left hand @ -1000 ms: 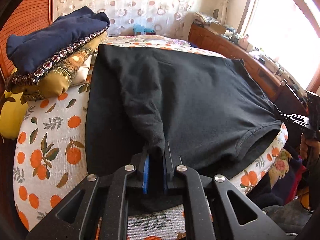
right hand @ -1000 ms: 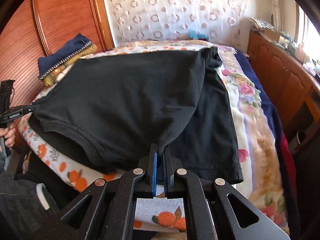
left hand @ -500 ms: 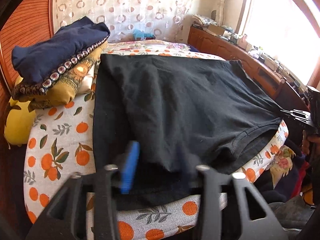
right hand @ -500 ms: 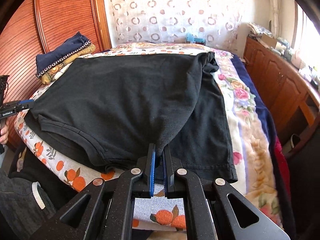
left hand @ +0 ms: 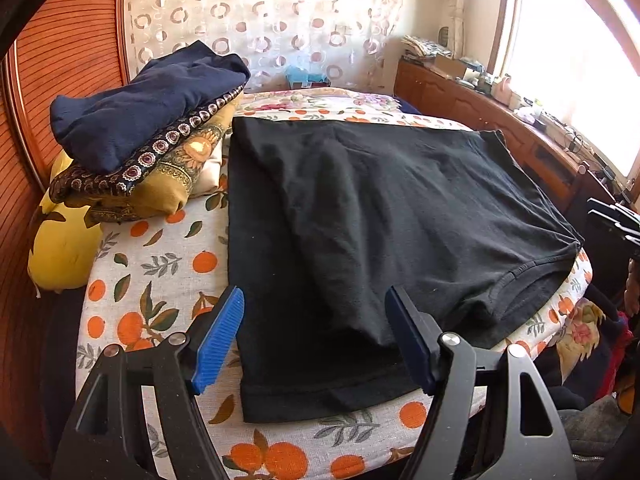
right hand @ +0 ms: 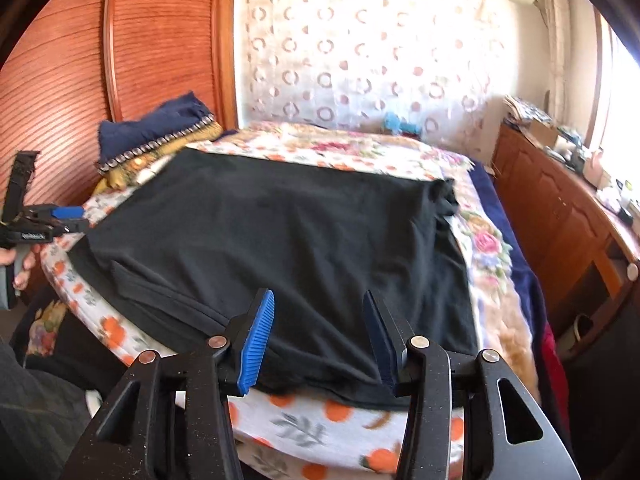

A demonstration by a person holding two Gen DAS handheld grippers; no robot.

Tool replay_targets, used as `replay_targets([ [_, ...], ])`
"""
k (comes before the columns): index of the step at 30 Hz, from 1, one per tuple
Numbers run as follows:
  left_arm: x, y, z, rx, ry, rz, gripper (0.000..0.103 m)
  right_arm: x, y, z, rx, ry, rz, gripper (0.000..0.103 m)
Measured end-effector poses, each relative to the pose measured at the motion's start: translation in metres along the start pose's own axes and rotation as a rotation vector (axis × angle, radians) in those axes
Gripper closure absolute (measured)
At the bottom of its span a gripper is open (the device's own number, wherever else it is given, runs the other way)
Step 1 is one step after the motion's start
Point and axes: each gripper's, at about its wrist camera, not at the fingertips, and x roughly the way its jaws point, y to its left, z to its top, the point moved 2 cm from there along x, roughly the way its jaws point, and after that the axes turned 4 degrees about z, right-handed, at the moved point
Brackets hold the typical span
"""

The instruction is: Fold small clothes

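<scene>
Right wrist view motion-blurred, worst on the orange-print sheet at bottom. Left gripper cut off at left edge. In left wrist view, right gripper clipped at right edge. Cabinet-top clutter too small to identify.

Only one marking shows — a small line of white lettering on the black body of the left gripper, seen at the left edge of the right wrist view. It sits low on the side of the tool, under the blue pad, and it is too small and blurred to spell out. No print, tag or logo can be read on the black shirt, and the orange-patterned cloth beneath it carries pictures only. The boxes and bottles on the wooden sideboard by the window are too far off — nothing on them is legible.
</scene>
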Motion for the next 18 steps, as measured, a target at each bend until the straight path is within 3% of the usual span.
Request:
replay_targets([
  [10,-0.008,0.021,-0.003,-0.030,-0.010,0.025,0.029,0.039,0.069,0.016,-0.073,-0.007,0.176,0.048],
  [18,-0.029,0.071,-0.010,-0.103,-0.041,0.086,0.029,0.092,0.144,0.032,-0.150,0.038,0.372,0.048],
])
